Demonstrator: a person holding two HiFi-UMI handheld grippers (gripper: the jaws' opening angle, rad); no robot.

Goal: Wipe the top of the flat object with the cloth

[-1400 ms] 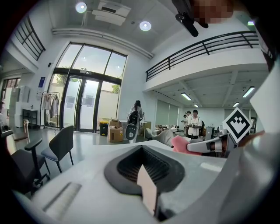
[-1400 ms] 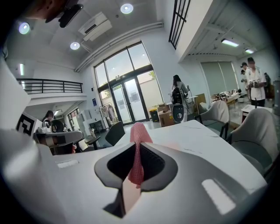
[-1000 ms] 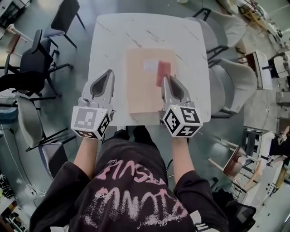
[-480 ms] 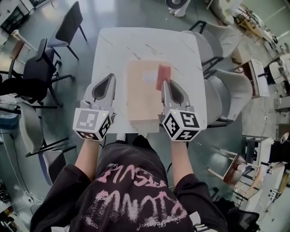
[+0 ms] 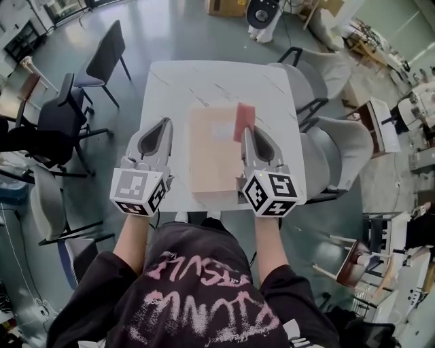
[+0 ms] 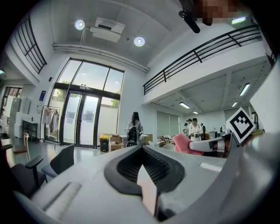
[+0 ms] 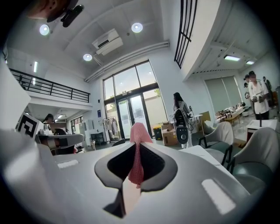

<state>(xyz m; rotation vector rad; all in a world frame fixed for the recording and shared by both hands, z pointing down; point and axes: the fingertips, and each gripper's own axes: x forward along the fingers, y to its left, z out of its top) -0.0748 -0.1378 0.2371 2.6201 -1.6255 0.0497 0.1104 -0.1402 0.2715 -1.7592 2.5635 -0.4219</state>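
A flat tan cardboard box point(image 5: 209, 156) with a white label lies on the white marble-look table point(image 5: 170, 88). My right gripper point(image 5: 249, 131) is shut on a pink cloth point(image 5: 244, 120), held up over the box's right edge. In the right gripper view the cloth point(image 7: 138, 144) hangs pinched between the jaws, and the left gripper point(image 7: 61, 141) shows at the left. My left gripper point(image 5: 165, 123) is shut with nothing in it, held over the table left of the box. The left gripper view looks out level into the room, with the pink cloth point(image 6: 183, 142) at its right.
Black chairs point(image 5: 61, 115) stand left of the table and grey chairs point(image 5: 333, 146) right of it. A cardboard carton point(image 5: 228, 7) sits on the floor beyond the far edge. People stand far off in the room.
The table and box have slid lower and grown smaller in the head view. Both grippers keep their places side by side; the right one still grips the cloth.
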